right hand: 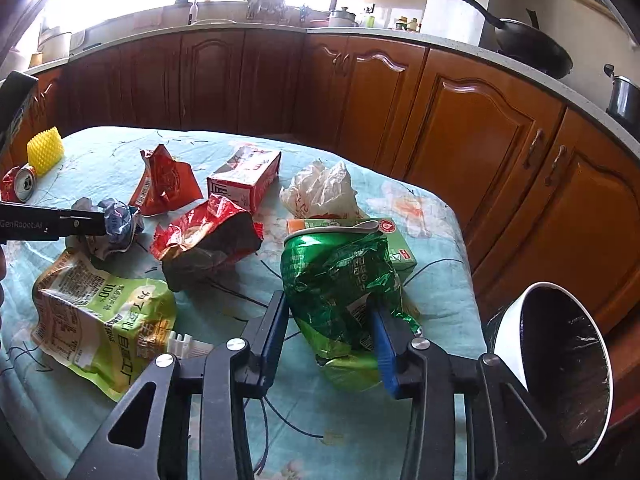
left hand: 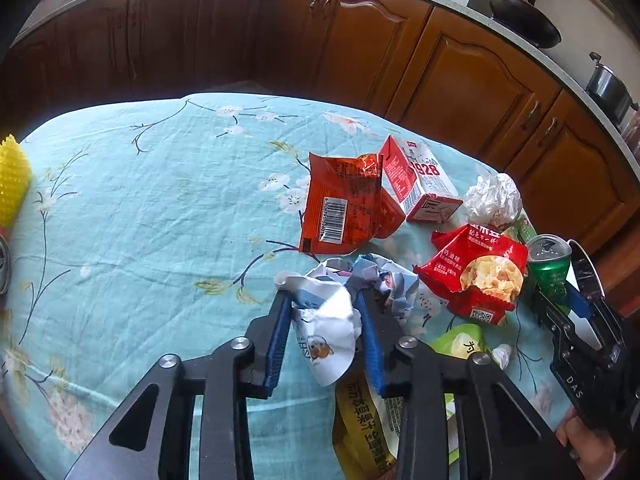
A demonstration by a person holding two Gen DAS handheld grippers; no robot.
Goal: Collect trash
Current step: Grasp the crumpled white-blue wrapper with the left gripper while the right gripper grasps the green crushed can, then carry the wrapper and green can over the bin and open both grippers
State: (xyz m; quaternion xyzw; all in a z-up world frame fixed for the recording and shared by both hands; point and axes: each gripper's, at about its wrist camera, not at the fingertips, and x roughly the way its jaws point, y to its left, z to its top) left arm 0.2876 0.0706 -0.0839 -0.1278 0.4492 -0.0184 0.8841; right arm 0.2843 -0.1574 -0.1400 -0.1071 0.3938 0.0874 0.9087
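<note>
The left gripper (left hand: pixel 322 304) is a black metal frame with triangular cut-outs in its arms, round silver pivot screws at the joints, and two black fingers (left hand: pixel 276 344) faced with ribbed blue pads. The right gripper (right hand: pixel 330 316) is built the same way (black linkage, silver screws, blue-lined fingers (right hand: pixel 386 354)); seen from the left wrist camera its black body carries white lettering "DAS". A hand (left hand: pixel 586 446) shows at its grip, with a ring on one finger.
</note>
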